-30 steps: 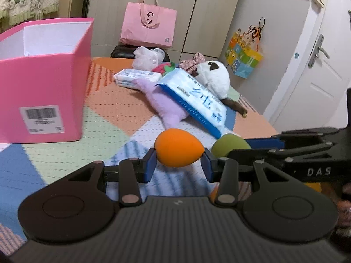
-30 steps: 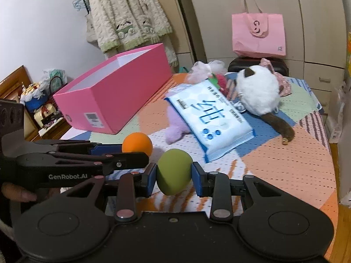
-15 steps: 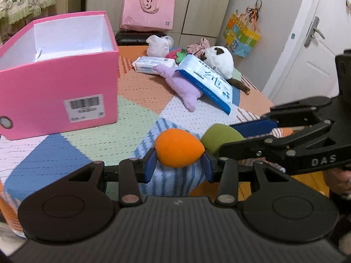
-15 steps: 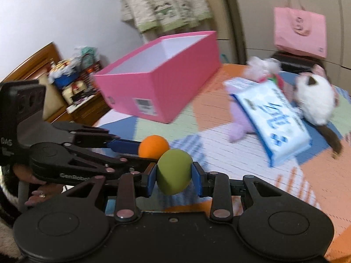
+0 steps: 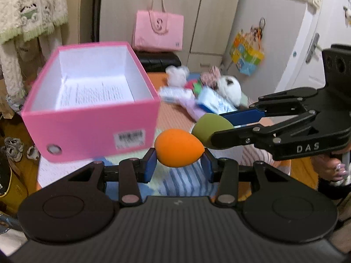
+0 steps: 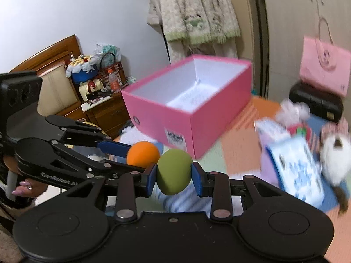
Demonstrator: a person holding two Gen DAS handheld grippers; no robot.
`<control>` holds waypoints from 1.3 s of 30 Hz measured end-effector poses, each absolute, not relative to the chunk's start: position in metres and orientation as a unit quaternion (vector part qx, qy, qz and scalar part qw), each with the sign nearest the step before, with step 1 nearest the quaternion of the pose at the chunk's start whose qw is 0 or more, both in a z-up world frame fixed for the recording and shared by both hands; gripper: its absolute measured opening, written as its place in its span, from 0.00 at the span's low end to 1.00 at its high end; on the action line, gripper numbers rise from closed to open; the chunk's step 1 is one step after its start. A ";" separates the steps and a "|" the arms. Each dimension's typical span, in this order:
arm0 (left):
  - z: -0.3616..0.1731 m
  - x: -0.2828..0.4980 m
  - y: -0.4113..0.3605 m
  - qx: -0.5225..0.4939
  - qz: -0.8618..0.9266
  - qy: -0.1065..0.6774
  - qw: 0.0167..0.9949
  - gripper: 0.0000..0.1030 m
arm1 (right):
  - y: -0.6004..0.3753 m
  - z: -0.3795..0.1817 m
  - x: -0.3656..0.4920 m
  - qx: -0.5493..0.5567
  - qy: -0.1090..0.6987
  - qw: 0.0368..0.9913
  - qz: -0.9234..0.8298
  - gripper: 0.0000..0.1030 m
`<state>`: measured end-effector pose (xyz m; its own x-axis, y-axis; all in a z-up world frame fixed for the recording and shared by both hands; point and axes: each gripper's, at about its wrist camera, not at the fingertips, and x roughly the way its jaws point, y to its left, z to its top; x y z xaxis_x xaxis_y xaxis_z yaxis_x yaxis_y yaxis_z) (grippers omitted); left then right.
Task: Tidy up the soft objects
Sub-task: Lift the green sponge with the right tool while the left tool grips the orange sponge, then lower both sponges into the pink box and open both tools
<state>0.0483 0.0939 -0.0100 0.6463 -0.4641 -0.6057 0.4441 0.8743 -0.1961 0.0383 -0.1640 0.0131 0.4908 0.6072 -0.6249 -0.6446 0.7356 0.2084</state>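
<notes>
orange sponge (image 5: 178, 147), egg-shaped and matt, sits crosswise between the blue pads of the left gripper (image 5: 179, 164), blunt end to the left and tip to the right, held in the air in front of the pink box (image 5: 92, 129). the pads pinch it across its length and it bulges a little above them, so it looks like soft, springy foam, very light, unlikely to break. my guess is that it could squirt out if squeezed harder near the narrow tip; a hold across the fat middle would be safer.

just to its right, the green sponge (image 6: 174, 172) is pinched by the right gripper (image 6: 174, 176) across its waist, upright, narrow end down as far as i can tell. it seems the same foam, equally light and forgiving. in the right wrist view the two sponges look very close, perhaps touching; i cannot tell which.

the box stands open on the patchwork cover (image 6: 237, 155), white inside, only a printed sheet on its floor. both sponges are short of its near wall and about level with it.

farther right, blurred, lie a tissue pack (image 6: 296, 164) and a white plush toy (image 6: 334, 153), also soft, not yet sorted.
</notes>
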 end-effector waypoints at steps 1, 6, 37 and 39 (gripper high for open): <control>-0.005 0.053 0.099 -0.030 -0.250 0.336 0.907 0.41 | -0.161 0.017 0.040 -0.030 0.344 0.865 0.365 0.39; 0.018 0.076 0.115 -0.049 -0.220 0.325 0.918 0.41 | -0.146 0.043 0.053 -0.045 0.301 0.869 0.390 0.39; -0.032 0.297 0.131 -0.023 -0.075 0.483 0.872 0.41 | -0.034 -0.009 0.249 -0.264 0.337 0.814 0.394 0.39; -0.035 0.300 0.131 -0.028 -0.076 0.501 0.862 0.41 | -0.031 -0.015 0.255 -0.271 0.351 0.804 0.396 0.39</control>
